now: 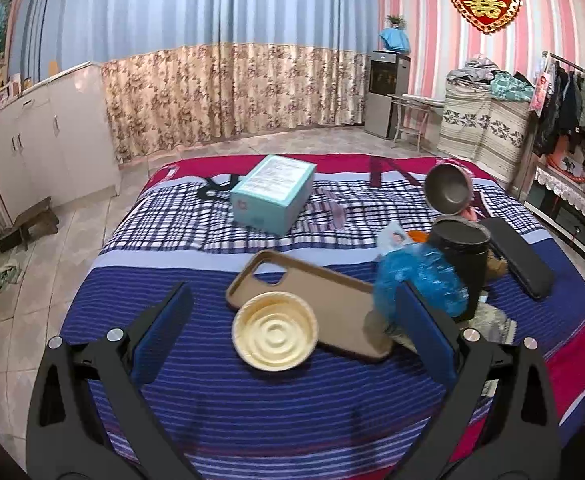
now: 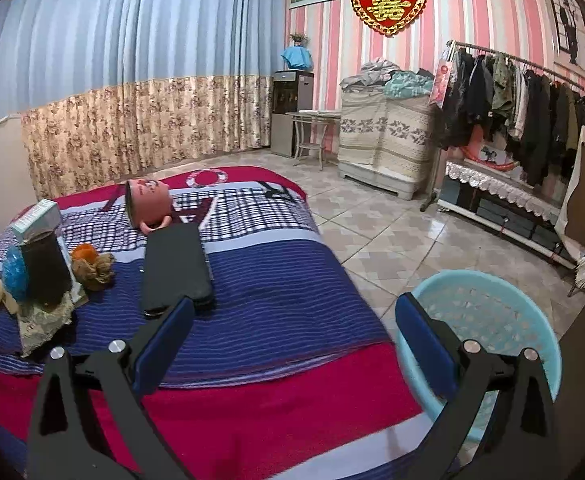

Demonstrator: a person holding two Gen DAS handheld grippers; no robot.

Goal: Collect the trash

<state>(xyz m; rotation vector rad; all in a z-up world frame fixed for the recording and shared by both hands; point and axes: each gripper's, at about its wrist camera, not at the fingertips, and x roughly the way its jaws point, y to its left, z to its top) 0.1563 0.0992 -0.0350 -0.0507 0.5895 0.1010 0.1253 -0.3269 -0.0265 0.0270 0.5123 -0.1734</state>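
**Both grippers spread wide above a cluttered bed, basket waiting at the bedside**

In the left wrist view, the left gripper (image 1: 288, 312) hangs over the striped bedspread (image 1: 252, 400) with its jaws spread wide and nothing between them. Just ahead of it lies a shallow cream paper bowl (image 1: 274, 330), resting partly on the near edge of a tan phone case (image 1: 312, 300) that lies open side up. Farther back, toward the middle of the bed, sits a teal box (image 1: 272, 194). To the right of the phone case, a crumpled blue plastic bag (image 1: 416, 280) presses against a black cylindrical canister (image 1: 462, 256). Behind the canister a pink bowl (image 1: 448, 188) stands tipped on its side, dark interior facing the camera. A long black pad (image 1: 518, 256) lies to the right of the canister.

In the right wrist view, the same cluster sits at the far left of the bed, with an orange item and a brown tangle (image 2: 92, 266) just beside the canister. The black pad lies near the middle, just ahead of the left finger. The right gripper (image 2: 292, 320) is also opened wide and empty, held over the bed's near right corner. Past the bed's edge, on the tiled floor (image 2: 392, 232), stands a light blue perforated basket (image 2: 532, 328), partly behind the right finger.
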